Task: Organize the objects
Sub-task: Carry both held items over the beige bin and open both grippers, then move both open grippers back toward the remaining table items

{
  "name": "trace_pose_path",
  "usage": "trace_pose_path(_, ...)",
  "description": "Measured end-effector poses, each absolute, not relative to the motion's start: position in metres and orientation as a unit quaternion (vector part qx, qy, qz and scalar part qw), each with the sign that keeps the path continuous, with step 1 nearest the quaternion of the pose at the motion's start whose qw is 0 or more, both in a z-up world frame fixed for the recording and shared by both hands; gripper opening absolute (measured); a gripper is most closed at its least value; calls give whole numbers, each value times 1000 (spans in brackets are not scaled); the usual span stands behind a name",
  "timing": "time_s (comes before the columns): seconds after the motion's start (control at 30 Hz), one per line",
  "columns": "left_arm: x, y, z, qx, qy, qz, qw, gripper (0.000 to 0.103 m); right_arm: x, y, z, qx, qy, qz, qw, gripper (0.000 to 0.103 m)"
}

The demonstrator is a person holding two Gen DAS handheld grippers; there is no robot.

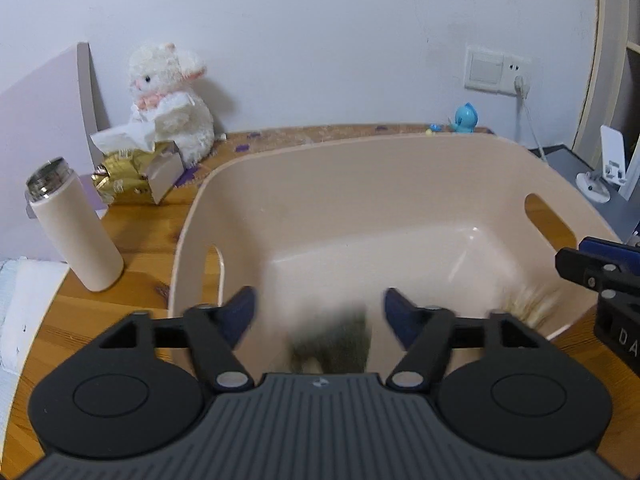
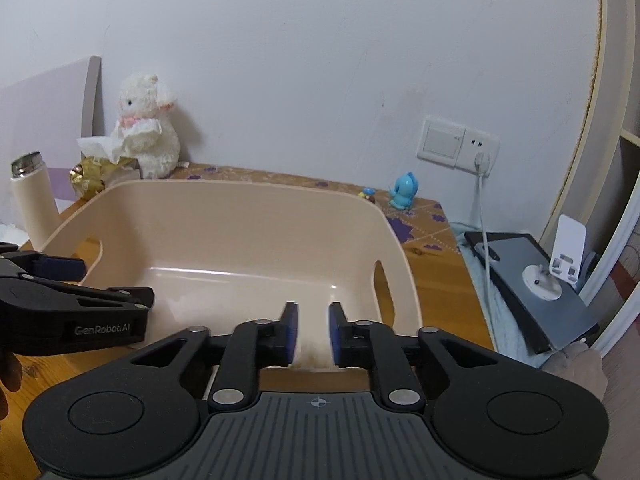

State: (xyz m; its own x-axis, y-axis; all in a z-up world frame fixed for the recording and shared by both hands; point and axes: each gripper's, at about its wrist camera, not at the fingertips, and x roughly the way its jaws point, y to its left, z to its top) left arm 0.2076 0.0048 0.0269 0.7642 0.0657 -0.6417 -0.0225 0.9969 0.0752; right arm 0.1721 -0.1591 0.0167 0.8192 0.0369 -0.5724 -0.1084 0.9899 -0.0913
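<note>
A beige plastic bin with handle cut-outs stands on the wooden table. My left gripper hangs over its near side, open wide. A motion-blurred dark grey-green object sits low between the spread fingers, touching neither. A blurred pale bristly thing lies by the bin's right wall. My right gripper is open over the bin's near rim, gap narrow, with only a faint pale blur between its blue pads. Each gripper shows in the other's view: right, left.
A cream flask, a gold tissue box and a white plush lamb stand left of the bin. A small blue toy sits at the back by the wall socket. Right of the table lie a dark tablet and a white stand.
</note>
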Motion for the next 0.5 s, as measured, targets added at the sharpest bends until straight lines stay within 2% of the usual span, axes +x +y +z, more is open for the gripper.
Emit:
trace_pose_path(0.1,195,4,41,43,326,25,944,83,161,-161,27,-59,288,40,955,38)
trace_pose_path(0.17,188,5,50,43,318,25,947,87,152,-163,34,-57,278,40,958,47)
trace_pose_path(0.23,177,6,60,39,307,23,951,91,142,-166,41,-56,267,40,961,60)
trace_pose_path(0.4,149,8,75,34,290,17,956,93,116,-176,52,-59,248,36,966,73)
trace_pose_path(0.5,133,10,74,37,291,15,956,94,102,-183,54,-53,248,35,967,77)
